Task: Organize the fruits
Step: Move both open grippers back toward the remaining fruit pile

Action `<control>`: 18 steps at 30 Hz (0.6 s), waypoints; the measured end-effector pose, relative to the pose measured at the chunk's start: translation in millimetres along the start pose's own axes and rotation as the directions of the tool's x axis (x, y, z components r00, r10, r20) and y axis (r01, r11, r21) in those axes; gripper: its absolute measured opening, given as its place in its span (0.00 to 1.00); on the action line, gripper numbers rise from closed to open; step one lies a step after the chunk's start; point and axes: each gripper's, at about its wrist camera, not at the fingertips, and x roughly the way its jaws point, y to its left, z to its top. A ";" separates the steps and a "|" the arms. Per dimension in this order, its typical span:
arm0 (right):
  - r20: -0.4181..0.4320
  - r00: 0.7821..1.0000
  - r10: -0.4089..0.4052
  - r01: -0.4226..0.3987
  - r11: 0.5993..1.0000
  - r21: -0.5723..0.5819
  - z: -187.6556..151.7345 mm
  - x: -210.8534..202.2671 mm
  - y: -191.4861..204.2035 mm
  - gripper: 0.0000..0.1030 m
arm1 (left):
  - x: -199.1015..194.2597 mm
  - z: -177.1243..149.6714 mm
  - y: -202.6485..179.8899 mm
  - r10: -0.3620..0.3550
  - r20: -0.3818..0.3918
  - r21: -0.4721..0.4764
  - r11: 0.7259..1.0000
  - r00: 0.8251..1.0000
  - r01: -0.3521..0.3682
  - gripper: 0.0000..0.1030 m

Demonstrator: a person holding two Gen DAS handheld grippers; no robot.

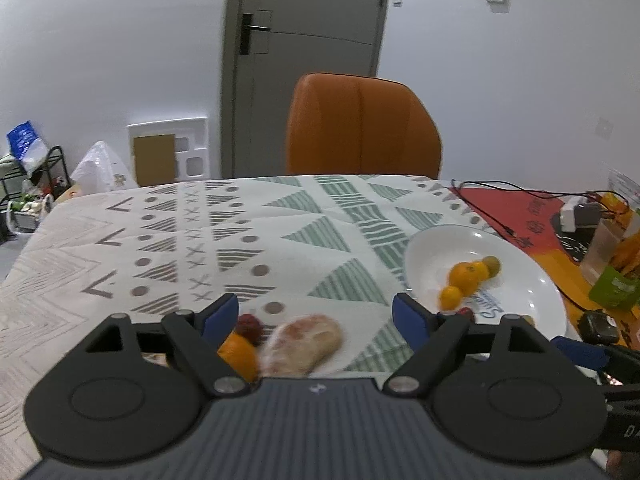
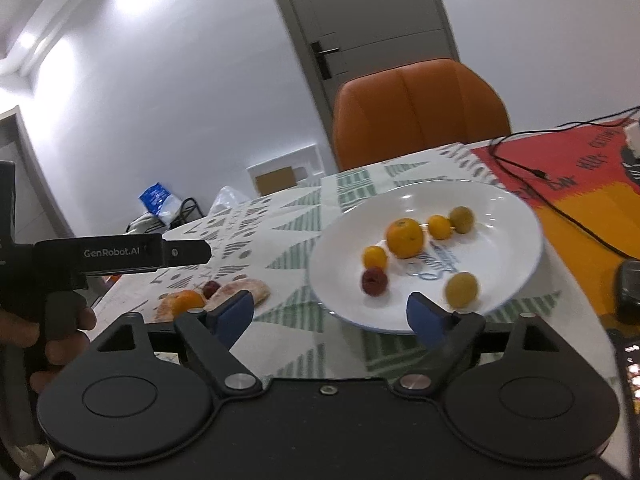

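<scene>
A white plate on the patterned tablecloth holds several fruits: a large orange, small oranges, green fruits and a red fruit. Left of the plate, a pale pinkish peeled fruit piece, an orange and a small red fruit lie on the cloth. My left gripper is open just above these three. My right gripper is open and empty at the plate's near rim.
An orange chair stands at the table's far side. A red and orange mat with black cables and a white charger lies right of the plate, with a dark device near it. A hand holds the left tool.
</scene>
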 end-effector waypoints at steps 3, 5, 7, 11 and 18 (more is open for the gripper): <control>-0.005 1.000 0.015 -0.015 1.000 -0.009 0.9 3.8 7.5 0.86 | -2.9 -0.2 11.4 0.021 0.000 -0.017 1.000 1.000 -0.021 0.81; -0.009 1.000 0.024 -0.024 1.000 -0.014 1.2 6.1 11.9 0.87 | -5.5 0.1 19.4 0.034 0.002 -0.027 0.999 0.999 -0.034 0.81; -0.015 0.999 0.035 -0.035 0.999 -0.020 1.7 9.9 16.8 0.87 | -7.9 0.1 27.4 0.050 0.003 -0.036 0.998 0.999 -0.049 0.81; -0.029 0.998 0.057 -0.058 0.998 -0.036 1.2 16.2 26.9 0.87 | -10.9 -0.7 41.2 0.073 0.000 -0.052 0.996 0.997 -0.073 0.81; -0.055 0.994 0.098 -0.102 0.992 -0.075 1.7 28.1 48.3 0.87 | -13.6 -8.1 59.9 0.086 -0.016 -0.074 0.993 0.996 -0.087 0.81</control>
